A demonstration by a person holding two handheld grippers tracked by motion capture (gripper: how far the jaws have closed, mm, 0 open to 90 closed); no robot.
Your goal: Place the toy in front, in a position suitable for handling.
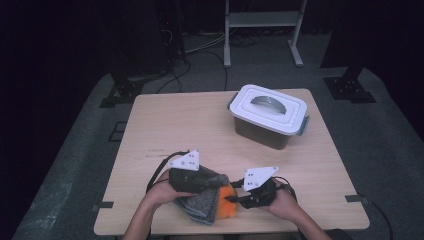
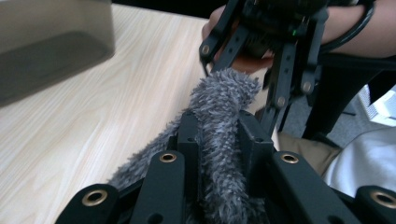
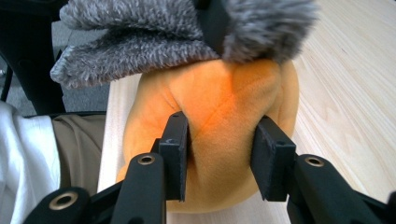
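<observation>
Presently, item by item, from the jaws outward.

Right gripper (image 3: pixel 219 158): jaws partly closed, pads pressed into the sides of an orange plush toy (image 3: pixel 219 116), the plush bulging between them. A grip, though a soft one.

Left gripper (image 2: pixel 217 140): jaws drawn narrow, pinching a fold of grey fleecy cloth (image 2: pixel 224 98) that stands up between them.

Orange plush toy, seen from above (image 1: pixel 229 200): at the near edge of the table (image 1: pixel 200 125), tucked against and partly under the grey cloth (image 1: pixel 205 197), which lies bunched in front of the person.

Hands: the left hand (image 1: pixel 160 192) carries its gripper (image 1: pixel 220 181) over the cloth; the right hand (image 1: pixel 280 200) carries its gripper (image 1: pixel 233 198) in from the side, tips at the toy.

Further off: a lidded plastic box (image 1: pixel 269 116), white lid with handle, closed, on the far right of the table, well apart from both grippers.

Step in hand, by my judgement: parting toy from cloth, one gripper on each.

Next move calls for: a firm hold on the squashy plush, the cloth held up or drawn away, then a steady pull sideways so the toy comes clear without slipping. The box lid would need opening if the toy is bound there.
</observation>
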